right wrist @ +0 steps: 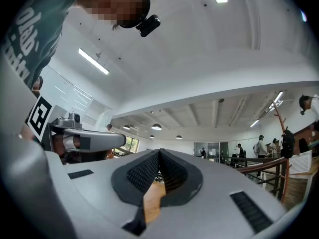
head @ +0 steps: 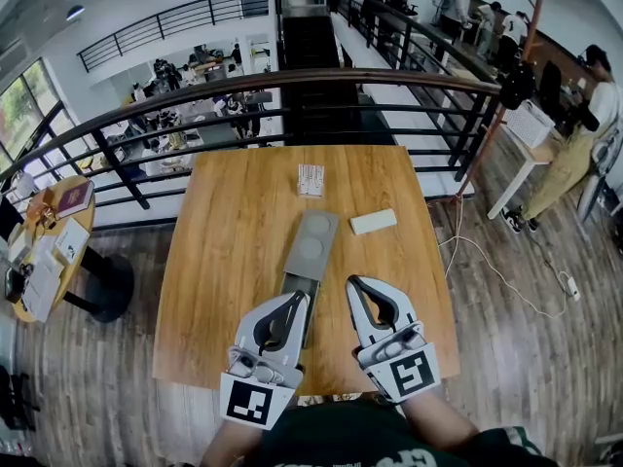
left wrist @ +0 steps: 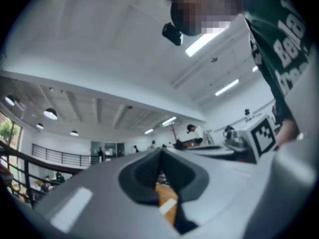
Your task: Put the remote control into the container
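A white bar-shaped remote control point(head: 373, 222) lies on the wooden table point(head: 224, 261), right of centre. A long grey container point(head: 311, 244) with two round recesses lies lengthwise in the middle of the table, and its near end is darker. My left gripper point(head: 298, 297) is shut and empty, its tips over that near end. My right gripper point(head: 354, 281) is shut and empty beside it, nearer me than the remote. In the left gripper view the jaws point(left wrist: 160, 151) meet, with wood and a white patch showing below. The right gripper view shows its jaws point(right wrist: 159, 152) closed over bare wood.
A small white printed card point(head: 311, 179) lies at the far middle of the table. A curved dark railing point(head: 292, 81) runs behind the table, and a drop to a lower floor lies beyond it. A cable point(head: 487, 261) trails on the floor at right. People stand far right.
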